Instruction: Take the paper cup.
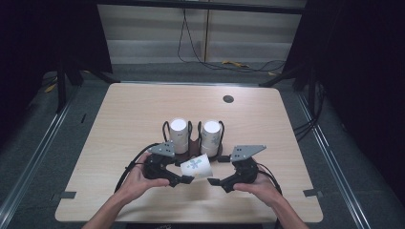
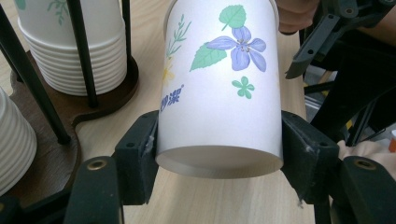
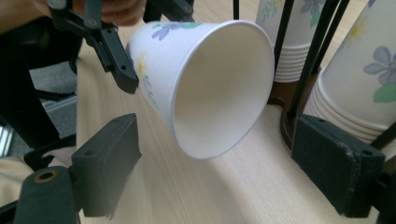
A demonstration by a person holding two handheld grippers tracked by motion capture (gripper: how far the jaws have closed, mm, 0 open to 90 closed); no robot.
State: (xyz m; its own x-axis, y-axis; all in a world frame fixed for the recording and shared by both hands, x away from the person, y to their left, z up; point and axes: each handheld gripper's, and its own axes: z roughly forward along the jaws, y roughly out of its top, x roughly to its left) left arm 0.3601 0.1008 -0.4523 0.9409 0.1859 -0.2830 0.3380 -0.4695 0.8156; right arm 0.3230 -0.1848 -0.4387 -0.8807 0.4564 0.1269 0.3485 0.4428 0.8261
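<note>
Cup mouth inside, right gripper view

The left tool clamps a white paper cup printed with purple flowers and green leaves near its base, one black pad pressed to each side. To the left, stacks of matching paper cups stand in a dark wooden holder with thin black rods on the pale wood worktop. Beyond the cup's far end, at upper right, the other black tool shows.
</note>
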